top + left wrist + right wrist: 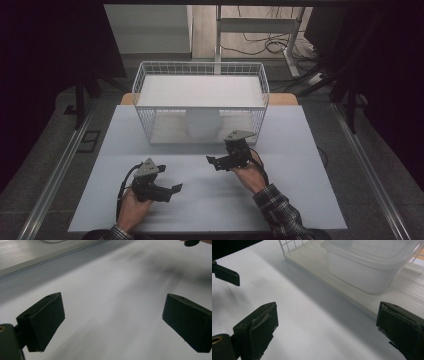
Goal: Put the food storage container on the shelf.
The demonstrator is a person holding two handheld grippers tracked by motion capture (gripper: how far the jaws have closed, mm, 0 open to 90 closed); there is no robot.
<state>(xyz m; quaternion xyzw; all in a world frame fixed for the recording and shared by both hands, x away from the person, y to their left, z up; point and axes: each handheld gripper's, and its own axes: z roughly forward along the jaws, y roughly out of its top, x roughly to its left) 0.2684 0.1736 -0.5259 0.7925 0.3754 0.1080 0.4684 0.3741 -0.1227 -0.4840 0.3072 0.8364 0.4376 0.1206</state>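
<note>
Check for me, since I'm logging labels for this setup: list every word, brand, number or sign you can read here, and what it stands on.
None: no readable text in any view.
White container: plain walls, no label showing.
Wire basket: bare white mesh.
Table: blank white surface.
Left gripper and right gripper: black bodies and grey plates without markings; jaws on both stand open with nothing between them.

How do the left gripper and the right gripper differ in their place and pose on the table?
The left gripper sits near the person, far from the wire rack; the right gripper is close beside the rack, near the white container. The left points right, the right points left. Both are open and empty.
</note>
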